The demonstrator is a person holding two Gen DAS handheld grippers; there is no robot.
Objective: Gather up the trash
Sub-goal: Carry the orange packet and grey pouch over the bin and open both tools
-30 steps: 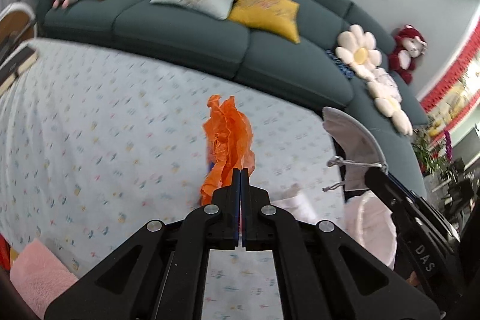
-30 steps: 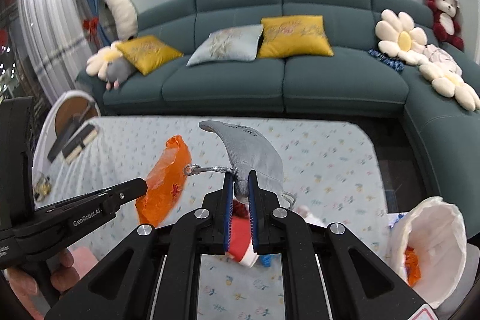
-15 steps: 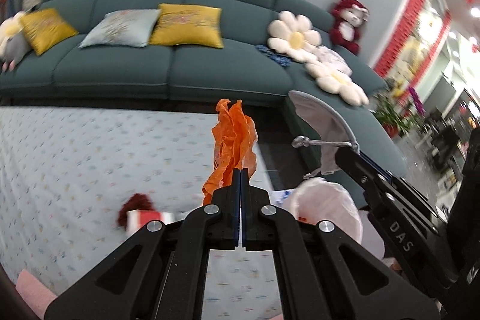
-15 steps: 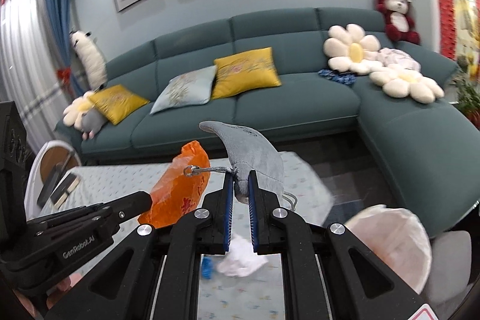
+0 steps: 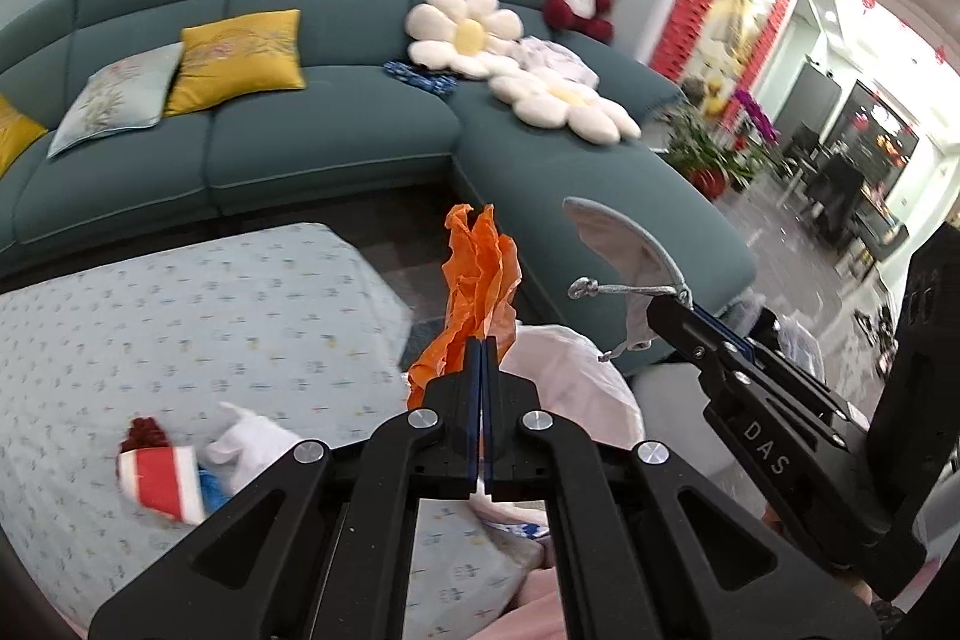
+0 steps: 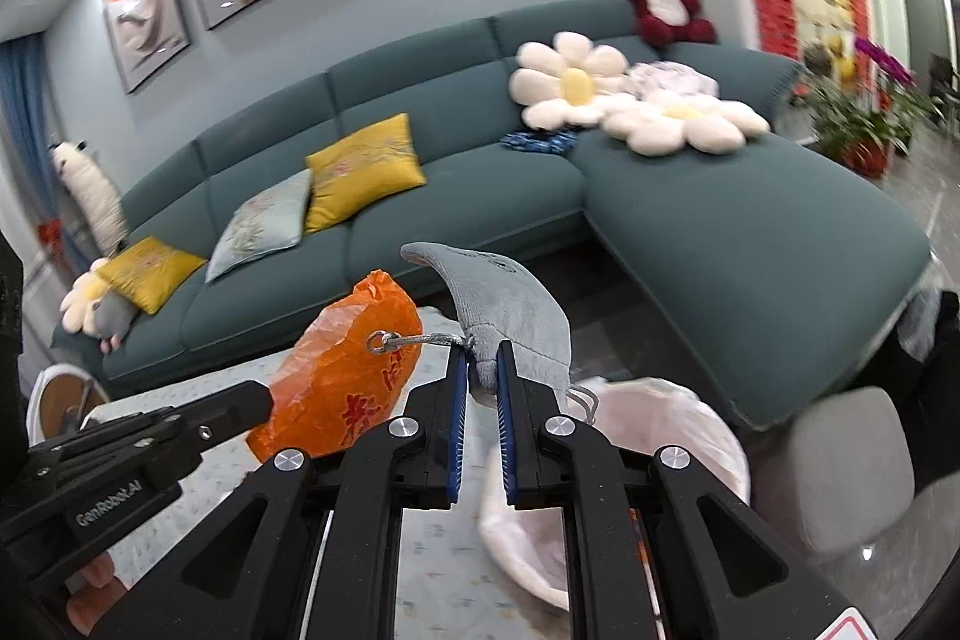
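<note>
Both grippers have swung right, off the tabletop (image 5: pixel 180 292): the orange wrapper (image 5: pixel 480 280) and grey pouch (image 6: pixel 510 316) now hang over the white bag (image 6: pixel 690 436), which has come in below them.

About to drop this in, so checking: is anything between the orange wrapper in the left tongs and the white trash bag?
Nothing visible blocks it. The left tongs hold the orange wrapper beside the white trash bag. The right tongs grip a grey pouch near the opening, off to the side.
</note>
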